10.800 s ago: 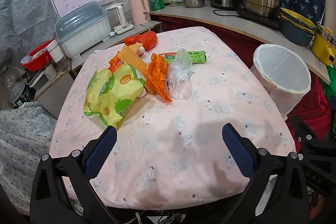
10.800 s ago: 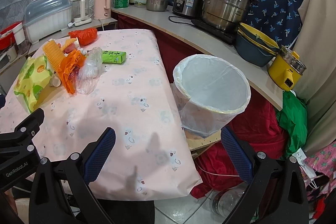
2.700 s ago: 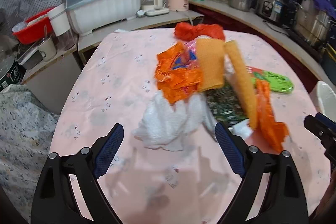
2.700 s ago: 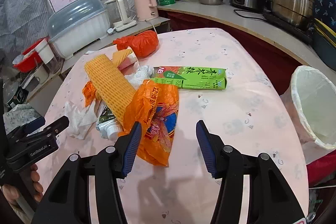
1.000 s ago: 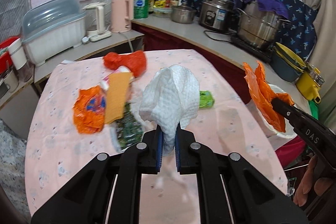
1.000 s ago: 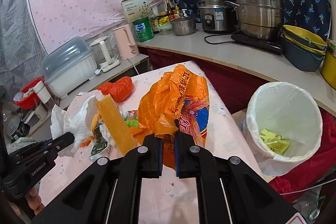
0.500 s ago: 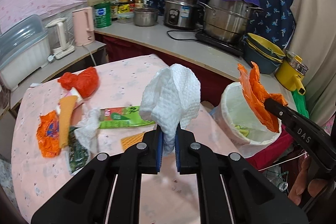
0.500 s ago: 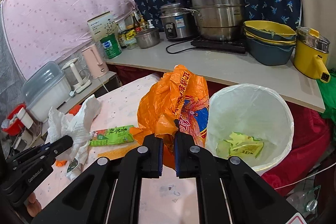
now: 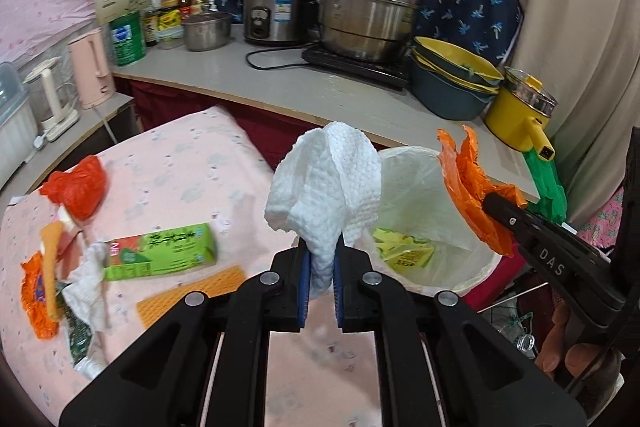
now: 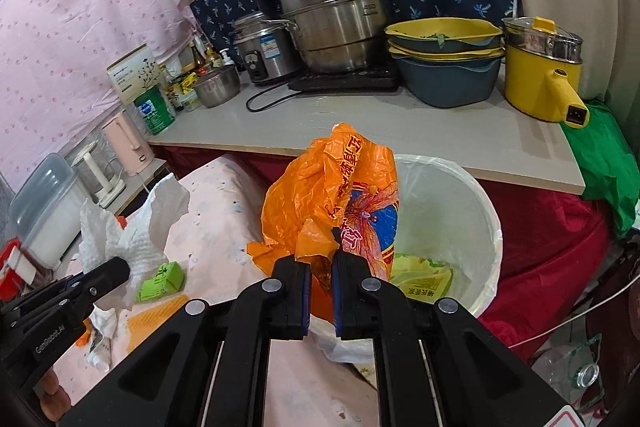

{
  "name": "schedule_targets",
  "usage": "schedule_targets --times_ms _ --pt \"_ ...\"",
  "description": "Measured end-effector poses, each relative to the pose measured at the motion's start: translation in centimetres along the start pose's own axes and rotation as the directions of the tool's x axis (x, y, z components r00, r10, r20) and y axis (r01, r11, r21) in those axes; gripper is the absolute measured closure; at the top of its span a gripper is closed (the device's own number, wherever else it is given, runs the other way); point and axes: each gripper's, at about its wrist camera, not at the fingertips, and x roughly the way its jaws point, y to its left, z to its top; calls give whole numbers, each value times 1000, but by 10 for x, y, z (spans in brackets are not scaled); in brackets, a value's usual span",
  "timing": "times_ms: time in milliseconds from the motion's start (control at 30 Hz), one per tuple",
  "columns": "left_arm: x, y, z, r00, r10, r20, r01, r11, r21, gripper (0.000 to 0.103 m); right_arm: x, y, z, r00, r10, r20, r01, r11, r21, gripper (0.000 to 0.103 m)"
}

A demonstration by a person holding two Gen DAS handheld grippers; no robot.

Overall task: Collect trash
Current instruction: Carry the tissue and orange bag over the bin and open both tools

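My left gripper (image 9: 319, 259) is shut on a crumpled white paper towel (image 9: 326, 183) and holds it up near the edge of the white-lined trash bin (image 9: 452, 239). My right gripper (image 10: 321, 263) is shut on an orange plastic bag (image 10: 336, 195) held over the near left rim of the bin (image 10: 476, 203). A yellow-green wrapper (image 10: 424, 277) lies inside the bin. On the pink table (image 9: 192, 167) lie a green carton (image 9: 160, 257), an orange wafer-pattern piece (image 9: 192, 293), a red bag (image 9: 76, 191) and a pile of wrappers (image 9: 52, 291).
A counter (image 9: 320, 95) behind the table and bin carries steel pots (image 9: 368, 15), a rice cooker, stacked bowls (image 9: 452, 83), a yellow pot (image 9: 520, 115), a pink kettle (image 9: 90, 67) and tins. Red and green cloth (image 10: 600, 163) lies right of the bin.
Both grippers have moved right toward the bin, carrying the paper towel and the orange bag. The bin looms larger and closer in both views.
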Motion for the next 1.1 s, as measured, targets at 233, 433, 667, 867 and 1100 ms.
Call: schedule_targets --times_ms 233,433,667,867,1100 --pt "36 -37 10 997 -61 -48 63 996 55 94 18 -34 3 999 -41 -15 42 998 52 95" --pt "64 -58 13 989 -115 -93 122 990 65 94 31 -50 4 998 -59 -26 61 996 71 94" --pt "82 -63 15 986 -133 -100 137 990 38 63 36 -61 7 997 -77 -12 77 992 95 79" --pt "80 -55 18 990 -111 -82 113 993 20 54 30 -58 11 996 -84 12 83 992 92 70" --pt "59 -30 16 997 -60 -49 59 998 -17 49 20 -30 12 998 -49 29 47 998 52 62"
